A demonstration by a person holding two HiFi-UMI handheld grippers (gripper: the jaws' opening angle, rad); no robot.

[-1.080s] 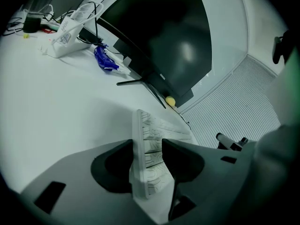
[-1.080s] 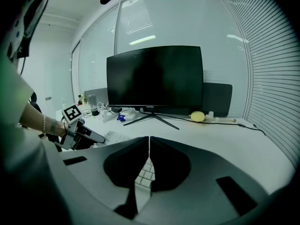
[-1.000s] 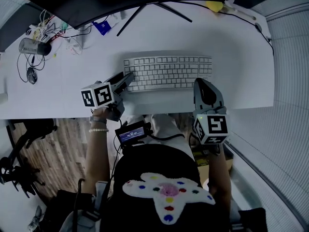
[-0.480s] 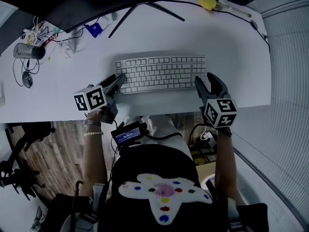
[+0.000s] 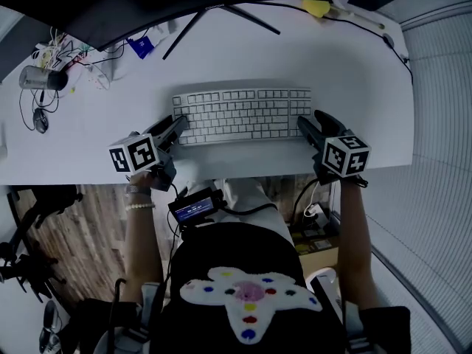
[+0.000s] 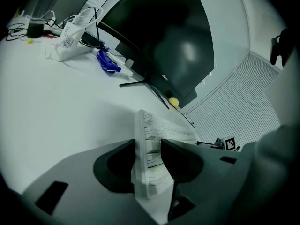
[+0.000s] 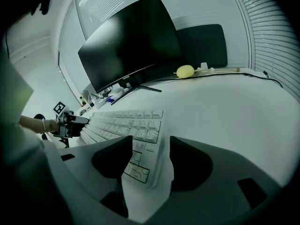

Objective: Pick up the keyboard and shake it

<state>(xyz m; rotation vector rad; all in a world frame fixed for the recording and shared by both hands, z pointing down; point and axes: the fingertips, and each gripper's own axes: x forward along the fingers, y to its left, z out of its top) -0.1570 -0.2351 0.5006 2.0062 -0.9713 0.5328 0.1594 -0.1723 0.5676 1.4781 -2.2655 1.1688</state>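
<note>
Before the monitor (image 5: 133,9), the keyboard (image 5: 240,114) lies flat on the desk (image 5: 361,72). The left gripper (image 5: 179,123) has just closed onto its left end. The right gripper (image 5: 310,121), jaws just opened wide, straddles the other end without touching it, seemingly for a two-sided lift.

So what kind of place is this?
Most likely an office or home workstation: a white keyboard sits on a white desk before a large dark monitor, with tangled cables at the desk's far corner.
</note>
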